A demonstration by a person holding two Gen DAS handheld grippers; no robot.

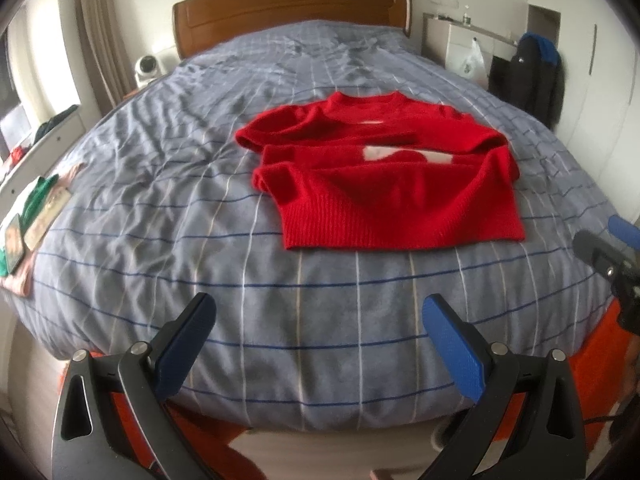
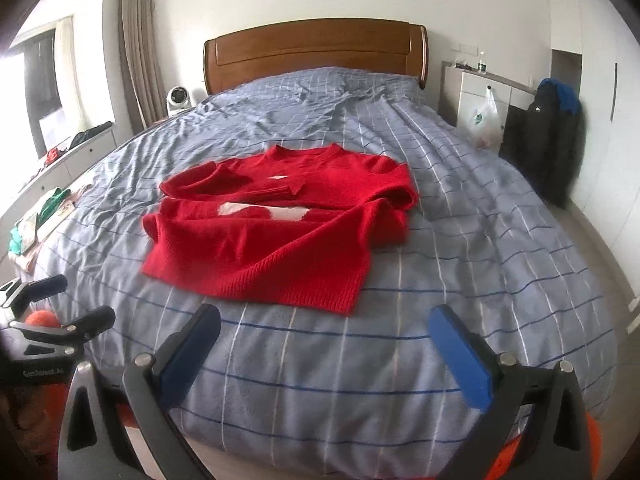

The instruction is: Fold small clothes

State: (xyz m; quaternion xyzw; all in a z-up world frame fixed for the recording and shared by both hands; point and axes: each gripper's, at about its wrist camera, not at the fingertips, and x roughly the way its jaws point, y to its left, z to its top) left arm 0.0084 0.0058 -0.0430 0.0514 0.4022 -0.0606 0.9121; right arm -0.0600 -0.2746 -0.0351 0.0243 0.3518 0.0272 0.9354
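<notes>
A small red knit sweater (image 1: 380, 176) with white patches lies flat on the bed, sleeves folded across its front, hem toward me. It also shows in the right wrist view (image 2: 276, 232). My left gripper (image 1: 318, 316) is open and empty, held above the bed's near edge, short of the hem. My right gripper (image 2: 324, 328) is open and empty, just short of the hem. The left gripper shows at the left edge of the right wrist view (image 2: 68, 304), and the right gripper at the right edge of the left wrist view (image 1: 608, 248).
The bed has a grey-blue checked cover (image 1: 200, 200) and a wooden headboard (image 2: 316, 48). Folded clothes in green and pink (image 1: 36, 216) lie at the bed's left edge. A white fan (image 2: 178, 98), a white cabinet with a plastic bag (image 2: 484, 116) and a dark jacket (image 2: 548, 132) flank the bed.
</notes>
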